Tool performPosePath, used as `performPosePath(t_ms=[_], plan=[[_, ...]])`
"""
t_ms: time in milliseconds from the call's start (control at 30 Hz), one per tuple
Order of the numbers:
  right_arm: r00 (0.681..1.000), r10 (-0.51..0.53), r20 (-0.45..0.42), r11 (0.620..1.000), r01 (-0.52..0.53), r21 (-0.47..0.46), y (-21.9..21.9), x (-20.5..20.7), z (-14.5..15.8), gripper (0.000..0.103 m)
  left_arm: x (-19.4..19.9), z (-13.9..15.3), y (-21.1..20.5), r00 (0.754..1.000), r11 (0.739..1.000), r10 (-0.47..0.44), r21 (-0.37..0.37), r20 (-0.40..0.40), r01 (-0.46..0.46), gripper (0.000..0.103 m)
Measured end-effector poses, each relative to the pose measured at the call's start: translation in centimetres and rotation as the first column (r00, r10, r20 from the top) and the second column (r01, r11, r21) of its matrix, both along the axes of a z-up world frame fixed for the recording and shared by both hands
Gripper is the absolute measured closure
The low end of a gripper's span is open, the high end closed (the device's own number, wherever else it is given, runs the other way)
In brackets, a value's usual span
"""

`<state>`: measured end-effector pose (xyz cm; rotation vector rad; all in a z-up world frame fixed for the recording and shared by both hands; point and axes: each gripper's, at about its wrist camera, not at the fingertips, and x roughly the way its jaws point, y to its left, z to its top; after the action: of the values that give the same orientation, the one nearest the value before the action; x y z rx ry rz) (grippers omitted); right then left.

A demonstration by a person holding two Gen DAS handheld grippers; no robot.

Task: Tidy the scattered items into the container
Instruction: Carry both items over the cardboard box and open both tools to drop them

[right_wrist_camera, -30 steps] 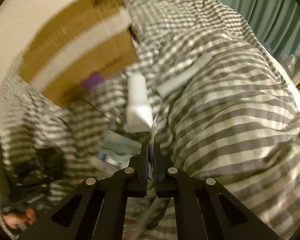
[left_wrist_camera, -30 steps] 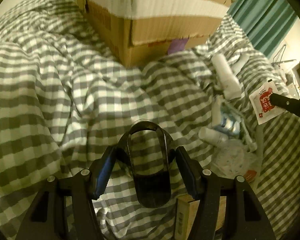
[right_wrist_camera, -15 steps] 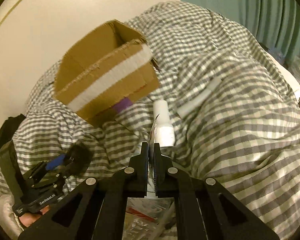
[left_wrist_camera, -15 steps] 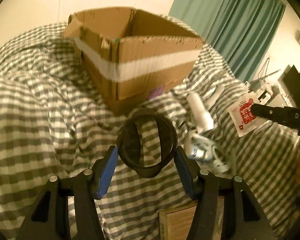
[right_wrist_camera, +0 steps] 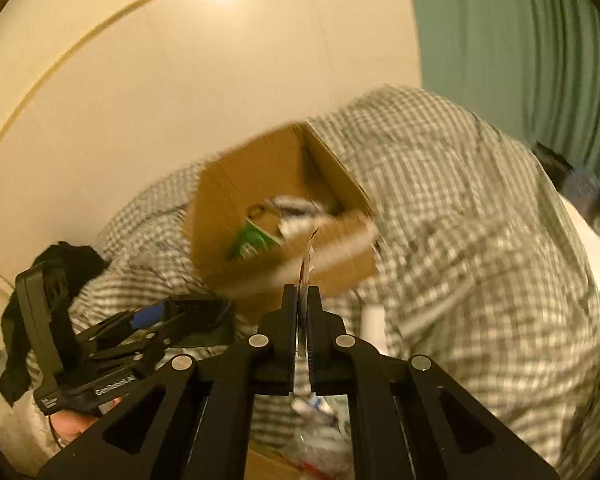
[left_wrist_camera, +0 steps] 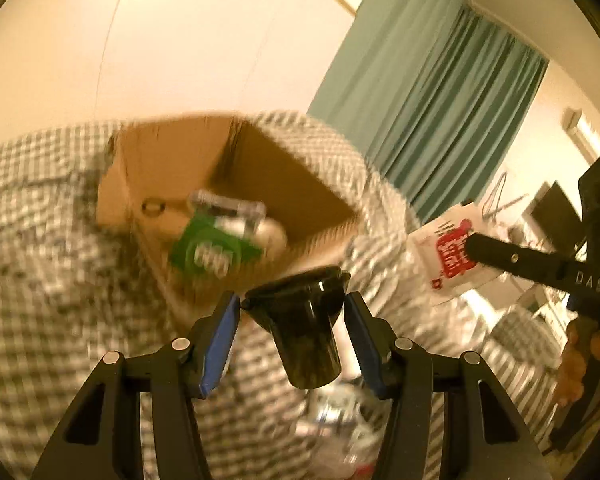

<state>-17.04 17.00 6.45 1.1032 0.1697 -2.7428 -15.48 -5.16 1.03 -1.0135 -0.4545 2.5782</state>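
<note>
An open cardboard box (left_wrist_camera: 284, 184) stands on a checked bedspread (left_wrist_camera: 40, 300); it also shows in the right wrist view (right_wrist_camera: 228, 208). A green packet (left_wrist_camera: 208, 248) and other items lie inside it. My left gripper (left_wrist_camera: 292, 312) is shut on a black plastic cup (left_wrist_camera: 304, 332) and holds it just in front of the box's near wall. My right gripper (right_wrist_camera: 303, 300) is shut on a thin white sachet with red print (left_wrist_camera: 448, 256), seen edge-on in the right wrist view (right_wrist_camera: 306, 268), raised to the right of the box.
Several loose items lie on the bedspread below both grippers (left_wrist_camera: 340, 408). A white bottle (right_wrist_camera: 374, 326) lies near the box. A green curtain (left_wrist_camera: 440, 100) hangs at the right, a pale wall (left_wrist_camera: 180, 40) behind the bed. The left gripper shows in the right wrist view (right_wrist_camera: 172, 320).
Both grippers have risen with their loads and moved toward the box. The views now look down into the open box; the cup has tilted with its mouth toward the box.
</note>
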Motion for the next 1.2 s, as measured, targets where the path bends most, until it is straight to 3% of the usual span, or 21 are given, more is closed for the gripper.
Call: performPosePath(t_ms=[67,200,333,500,533,600,633,733,833,1033,1200], plan=[[0.999,0.030,-0.024,0.999,-0.030,0.016,-1.2,-1.3,1.4,0.099,-2.0,1.3,-0.3,1.000,1.000,0.011,0.021,-0.019,-0.011,0.047],[0.996,0.081,-0.048,0.995,-0.078,0.065,-3.6,-5.2,2.8,0.099,-5.8,2.7,-0.4,0.997,0.999,0.033,-0.007,-0.065,-0.033,0.047],[0.994,0.105,-0.035,0.984,-0.099,0.148,-5.7,-9.6,1.3,0.099,-10.0,1.4,-0.7,0.996,0.997,0.054,-0.059,-0.074,-0.058,0.047],[0.991,0.131,0.020,0.981,-0.133,0.140,-5.9,-13.8,-2.2,0.098,-12.4,-1.6,-2.3,0.995,0.994,0.087,-0.068,-0.056,-0.090,0.046],[0.991,0.134,0.027,0.981,-0.136,0.138,-5.7,-14.4,-2.8,0.093,-12.8,-2.1,-2.6,0.994,0.992,0.102,-0.070,-0.044,-0.105,0.045],[0.992,0.127,0.023,0.983,-0.129,0.131,-5.1,-14.8,-3.3,0.073,-13.1,-2.7,-2.9,0.993,0.990,0.114,-0.079,-0.018,-0.115,0.038],[0.992,0.121,0.017,0.985,-0.122,0.126,-4.8,-14.7,-3.4,0.061,-13.0,-2.9,-3.0,0.993,0.989,0.119,-0.083,-0.009,-0.120,0.035],[0.995,0.099,-0.002,0.989,-0.098,0.113,-3.8,-14.1,-2.6,0.059,-12.0,-3.1,-3.1,0.992,0.987,0.126,-0.095,-0.019,-0.128,0.032],[0.997,0.070,-0.042,0.991,-0.065,0.120,-2.7,-11.8,-0.8,0.059,-10.4,-2.6,-2.6,0.991,0.987,0.128,-0.098,-0.039,-0.131,0.013],[0.994,-0.028,-0.108,0.982,0.047,0.182,0.9,-6.4,1.2,0.058,-7.7,-1.8,0.7,0.995,0.991,0.063,-0.114,-0.072,-0.071,0.012],[0.989,-0.136,-0.062,0.970,0.146,0.192,4.9,-2.7,-0.1,0.058,-5.1,-2.3,4.9,0.997,0.990,-0.016,-0.139,-0.079,0.005,0.004]])
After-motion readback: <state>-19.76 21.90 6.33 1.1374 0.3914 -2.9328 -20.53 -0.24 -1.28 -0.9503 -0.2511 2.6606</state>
